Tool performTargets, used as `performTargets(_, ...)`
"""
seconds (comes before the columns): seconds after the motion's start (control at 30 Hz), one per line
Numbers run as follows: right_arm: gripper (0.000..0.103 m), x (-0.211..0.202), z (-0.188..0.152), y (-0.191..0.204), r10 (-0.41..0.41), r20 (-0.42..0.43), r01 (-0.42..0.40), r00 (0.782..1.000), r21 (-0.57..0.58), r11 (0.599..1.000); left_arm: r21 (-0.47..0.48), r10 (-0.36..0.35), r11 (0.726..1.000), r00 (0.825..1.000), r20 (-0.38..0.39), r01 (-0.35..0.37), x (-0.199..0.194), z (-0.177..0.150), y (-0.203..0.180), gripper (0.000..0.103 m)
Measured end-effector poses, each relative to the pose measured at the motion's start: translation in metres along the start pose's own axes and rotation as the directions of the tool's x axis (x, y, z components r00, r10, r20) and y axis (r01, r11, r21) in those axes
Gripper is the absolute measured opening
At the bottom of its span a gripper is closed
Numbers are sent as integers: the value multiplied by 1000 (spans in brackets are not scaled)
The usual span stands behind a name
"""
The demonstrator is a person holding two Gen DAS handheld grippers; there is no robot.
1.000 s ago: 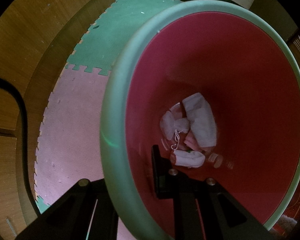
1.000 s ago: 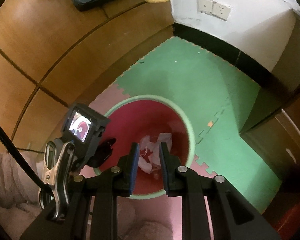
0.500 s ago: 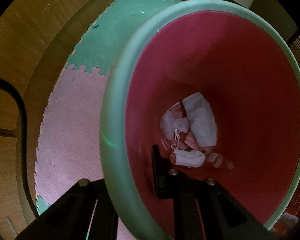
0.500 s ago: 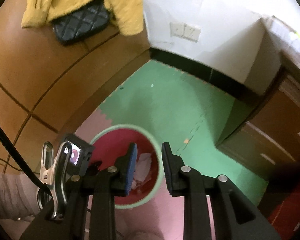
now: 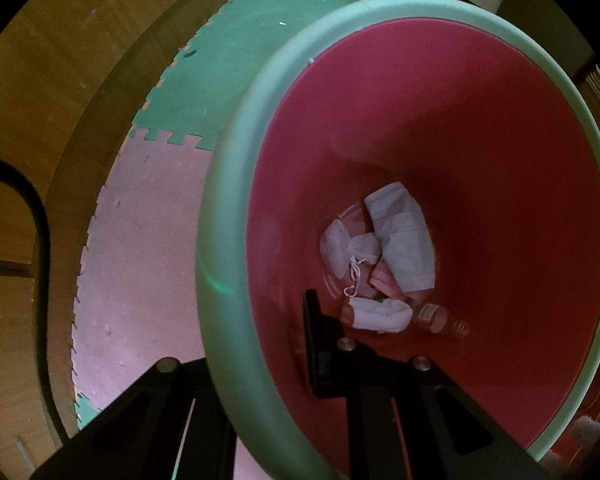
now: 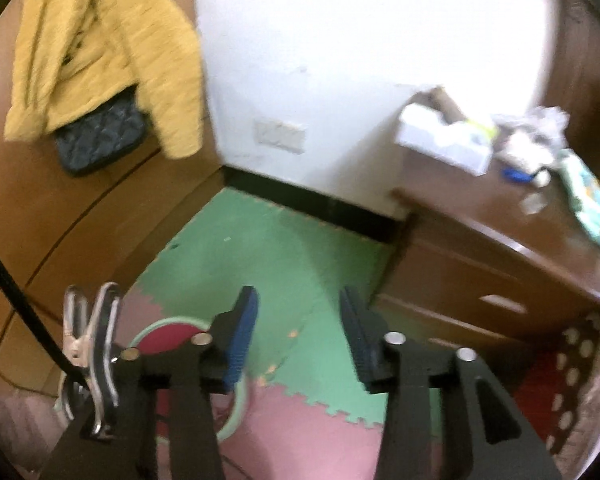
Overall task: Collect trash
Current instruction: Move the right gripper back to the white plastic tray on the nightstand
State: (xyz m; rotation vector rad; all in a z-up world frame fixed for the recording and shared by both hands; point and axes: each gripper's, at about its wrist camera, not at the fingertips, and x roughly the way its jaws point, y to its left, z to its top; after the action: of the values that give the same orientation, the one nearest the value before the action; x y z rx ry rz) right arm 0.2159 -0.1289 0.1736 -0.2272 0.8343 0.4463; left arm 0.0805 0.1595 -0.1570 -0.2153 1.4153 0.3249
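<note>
Gripping the bin [image 5: 227,216] rim to steady it, the left tongs [image 5: 259,364] are clamped shut. Right tongs [image 6: 297,340], empty, are opening toward counter [image 6: 480,216] trash [image 6: 536,140] at two o'clock.

bin [image 5: 227,208]: green rim, red inside | mats [image 6: 259,240]: green, pink | jacket [image 6: 99,40]: yellow

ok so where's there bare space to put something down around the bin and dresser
Bare floor: the green mat between the black baseboard, the wooden panel wall and the dresser; also the pink mat left of the bin. Crowded: the dresser's top, with a white box and loose clutter, and the bin's bottom, full of crumpled trash.
</note>
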Motion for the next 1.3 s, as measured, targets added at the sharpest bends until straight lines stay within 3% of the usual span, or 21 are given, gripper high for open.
performTargets(0.37,49,-34,16,-49,-161,82,155,983,78,985,3,-3,1000,1000,-4,3,1,0,2,10)
performTargets(0.7,57,-30,25,-60,-231,102,222,968,92,971,6,1,1000,1000,-3,-1,1,0,1,10)
performTargets(1.3,63,59,87,-97,-324,62,319,944,78,945,-8,-14,1000,1000,-4,14,1,-1,2,10)
